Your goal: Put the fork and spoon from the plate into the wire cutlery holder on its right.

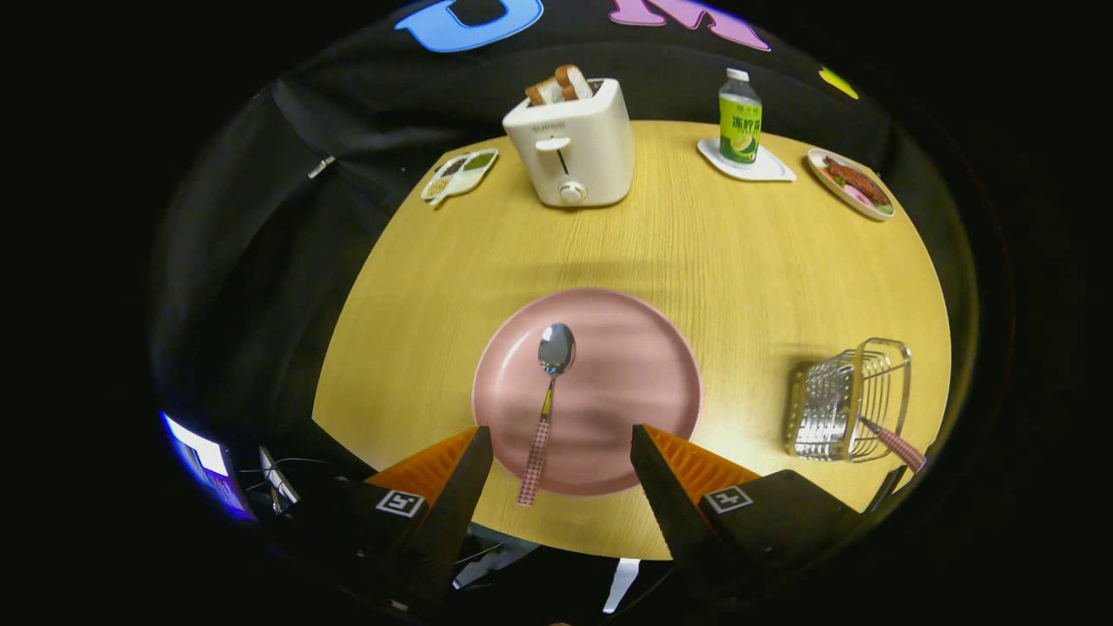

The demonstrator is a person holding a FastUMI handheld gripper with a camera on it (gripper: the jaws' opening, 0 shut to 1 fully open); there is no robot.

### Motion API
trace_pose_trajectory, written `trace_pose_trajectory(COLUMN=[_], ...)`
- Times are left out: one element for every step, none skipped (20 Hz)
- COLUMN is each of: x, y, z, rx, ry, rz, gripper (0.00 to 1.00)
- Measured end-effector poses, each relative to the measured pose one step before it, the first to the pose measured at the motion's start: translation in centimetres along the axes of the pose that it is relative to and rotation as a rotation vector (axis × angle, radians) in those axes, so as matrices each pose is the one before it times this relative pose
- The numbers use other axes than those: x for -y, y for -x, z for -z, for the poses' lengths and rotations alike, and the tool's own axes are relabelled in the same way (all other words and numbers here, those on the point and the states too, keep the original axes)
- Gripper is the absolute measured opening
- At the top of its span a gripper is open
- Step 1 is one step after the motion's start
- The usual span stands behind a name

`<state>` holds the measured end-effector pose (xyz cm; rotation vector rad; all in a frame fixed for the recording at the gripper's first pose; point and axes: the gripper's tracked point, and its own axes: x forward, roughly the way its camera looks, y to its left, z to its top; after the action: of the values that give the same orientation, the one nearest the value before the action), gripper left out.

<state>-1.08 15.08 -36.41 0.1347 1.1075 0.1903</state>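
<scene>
A pink plate (626, 348) lies on the wooden table just ahead of my fingers. On its left half rests a spoon (548, 391) with a shiny bowl pointing away and a checked handle reaching over the near rim, between my fingertips and nearer the left one. To the plate's right stands the wire cutlery holder (848, 400); a checked handle (896, 445) sticks out of it toward me. My gripper (561, 435) hovers open over the plate's near edge, holding nothing.
Beyond the plate stand a white toaster (574, 143) with bread in it, a small divided dish (459, 174) to its left, a green-labelled bottle (740, 117) on a white coaster, and a plate of food (852, 183) at the far right. The table's near edge curves under my fingers.
</scene>
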Motion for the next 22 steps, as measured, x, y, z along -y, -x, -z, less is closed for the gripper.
trace_pose_trajectory(x=[-0.055,0.078,0.090,0.159,0.012,-0.050,0.060,-0.084,-0.153,-0.018,-0.127,-0.245,-0.274,-0.117,0.072,0.078,0.150,0.341,-0.067,-0.044,0.100,0.053], y=[-1.098,-0.884,-0.710,-0.578,-0.554,-0.477,-0.337,-0.498,-0.344,-0.426,-0.321,-0.335,-0.176,-0.196,-0.293,-0.181,-0.254,-0.294,0.167,0.235,-0.181,0.273], z=[0.351,0.340,0.279,0.291,0.314,0.186,0.124,0.148,0.223,0.361,0.237,0.309,0.134,0.145,0.104,0.010,0.136,0.041,-0.116,0.016,0.113,-0.088], rx=[-0.02187,-0.02238,-0.01961,-0.02243,-0.02163,-0.01330,-0.00835,-0.01137,-0.01581,-0.01571,-0.01812,-0.01646,-0.01330,-0.01151,-0.00892,-0.00877,-0.01328,-0.00755,-0.00296,-0.00279,-0.00037,0.00494], ry=[-0.00851,-0.00834,-0.00845,-0.00975,-0.00959,-0.01071,-0.00727,-0.00351,-0.00259,0.00018,0.00111,0.00010,-0.00664,-0.00746,0.00074,0.00313,0.00380,-0.00274,-0.01243,0.00055,0.00610,0.00785], rz=[0.00362,0.00746,0.00432,0.00702,0.00194,0.00198,0.00700,0.00234,-0.00050,0.00164,0.00059,-0.00250,-0.00731,-0.00072,0.00580,0.00084,0.00133,0.01123,-0.00968,-0.00725,-0.00250,-0.01047], gripper=[1.00,1.00,0.99,0.98,0.98,0.97,0.96,0.88,0.87,0.81,0.78,0.75,0.72,0.69,0.62,0.52,0.42,0.33,0.24,0.17,0.18,0.15])
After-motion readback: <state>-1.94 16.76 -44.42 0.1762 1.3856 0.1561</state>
